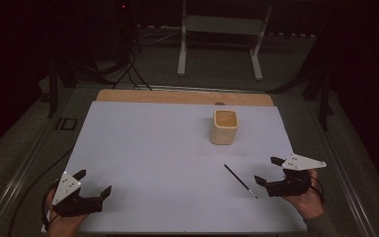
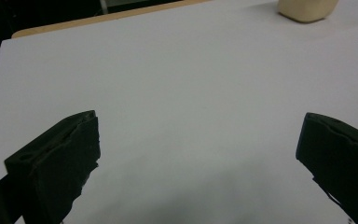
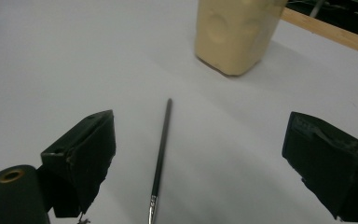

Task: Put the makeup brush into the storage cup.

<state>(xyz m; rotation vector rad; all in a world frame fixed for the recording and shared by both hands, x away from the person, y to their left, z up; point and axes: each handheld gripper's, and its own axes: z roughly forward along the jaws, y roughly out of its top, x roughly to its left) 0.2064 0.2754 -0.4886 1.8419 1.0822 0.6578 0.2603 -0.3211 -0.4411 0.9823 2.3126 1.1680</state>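
A thin black paintbrush (image 1: 240, 181) lies flat on the white sheet (image 1: 153, 148), right of centre. My right gripper (image 1: 269, 170) rests at the sheet's right front, open, its jaws just right of the brush. In the right gripper view the paintbrush (image 3: 161, 154) runs up between the spread jaws, metal ferrule nearest the camera. A cream square cup (image 1: 225, 126) stands upright farther back; the cup (image 3: 235, 32) is beyond the brush tip. My left gripper (image 1: 94, 182) sits open at the left front with nothing between its jaws. The cup (image 2: 307, 9) shows at the top right of the left gripper view.
The white sheet covers a wooden table whose edge (image 1: 185, 96) shows at the back. Cables (image 1: 128, 74) and a white metal stand (image 1: 222, 39) are on the dark floor beyond. A person's hands (image 1: 306, 202) hold both grippers at the front edge.
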